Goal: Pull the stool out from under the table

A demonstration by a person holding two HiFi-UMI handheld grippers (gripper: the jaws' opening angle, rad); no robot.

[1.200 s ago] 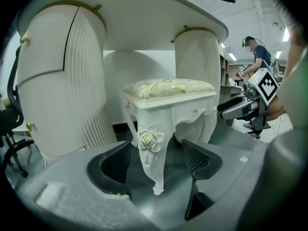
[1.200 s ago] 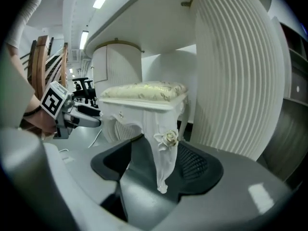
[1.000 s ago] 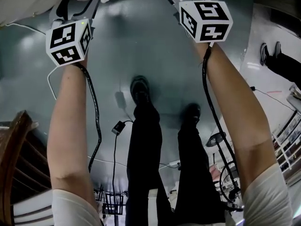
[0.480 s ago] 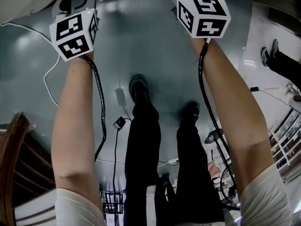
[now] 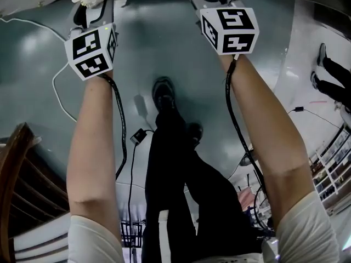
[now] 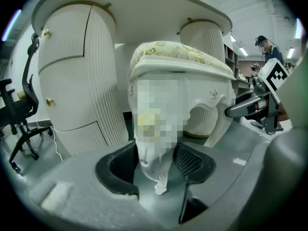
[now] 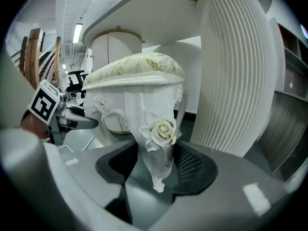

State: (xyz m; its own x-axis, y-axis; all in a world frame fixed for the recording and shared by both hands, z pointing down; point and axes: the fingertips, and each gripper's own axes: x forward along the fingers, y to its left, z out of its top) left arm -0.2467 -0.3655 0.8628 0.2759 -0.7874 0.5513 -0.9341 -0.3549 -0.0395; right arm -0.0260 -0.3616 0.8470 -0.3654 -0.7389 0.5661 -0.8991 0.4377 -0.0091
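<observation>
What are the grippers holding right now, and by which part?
The stool: the left gripper is clamped on one leg near its foot, the right gripper on another leg, just below its rose ornament.

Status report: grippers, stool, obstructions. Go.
Both shut: left gripper on one stool leg, right gripper on another. The stool sits under the table, pedestals flanking. White cable on floor.
</observation>
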